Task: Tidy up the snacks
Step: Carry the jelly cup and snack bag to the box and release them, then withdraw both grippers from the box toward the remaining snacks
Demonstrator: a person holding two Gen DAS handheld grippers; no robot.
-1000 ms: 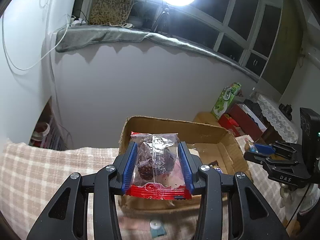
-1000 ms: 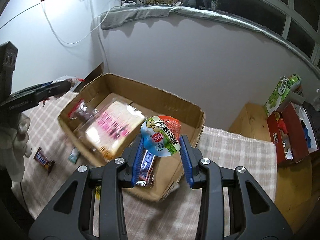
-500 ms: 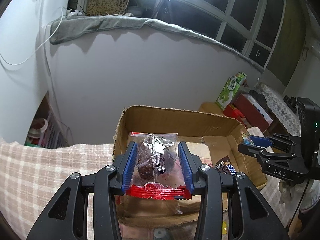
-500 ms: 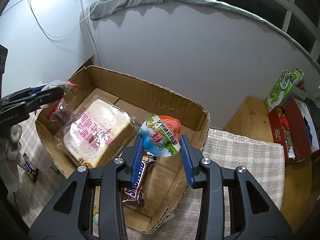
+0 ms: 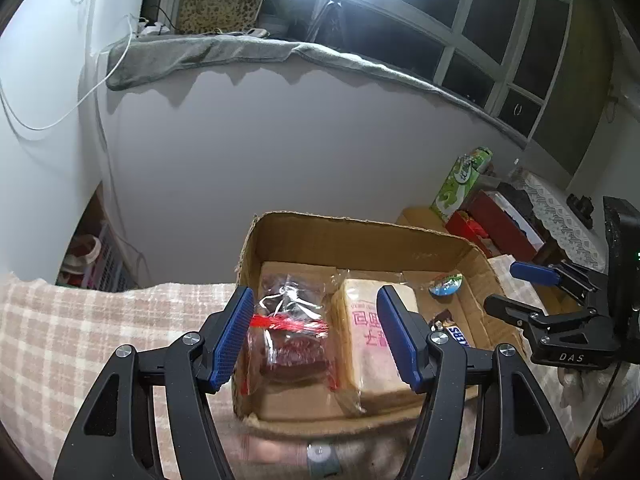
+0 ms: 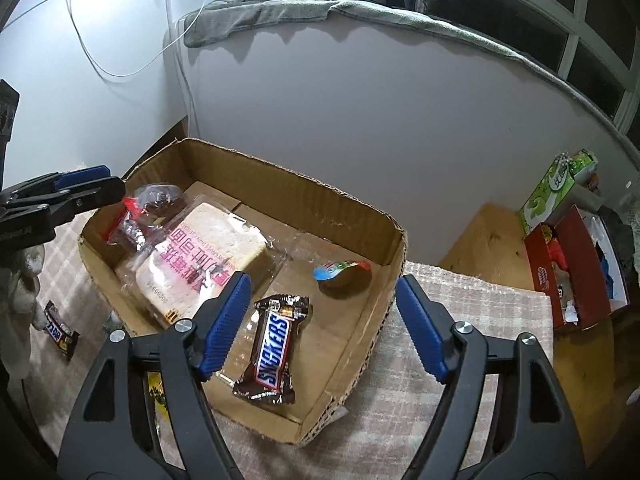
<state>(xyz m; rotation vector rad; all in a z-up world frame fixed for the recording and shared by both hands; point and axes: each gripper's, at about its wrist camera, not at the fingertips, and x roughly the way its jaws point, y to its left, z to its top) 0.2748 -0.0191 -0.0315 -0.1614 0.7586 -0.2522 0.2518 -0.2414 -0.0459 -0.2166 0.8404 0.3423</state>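
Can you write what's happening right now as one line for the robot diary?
left gripper: jaws just opened, red-wrapped snack dropped in cardboard box | right gripper: jaws just opened, jelly cup in box

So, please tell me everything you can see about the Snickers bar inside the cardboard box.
The Snickers bar is a small bar in a glossy brown wrapper with blue lettering on white and crimped ends. It looks sealed and lies flat on the floor of the cardboard box, near the front wall, its length running roughly front to back. Its upper left part sits by the clear wrap of the bread packet; whether they touch I cannot tell. No gripper touches it.
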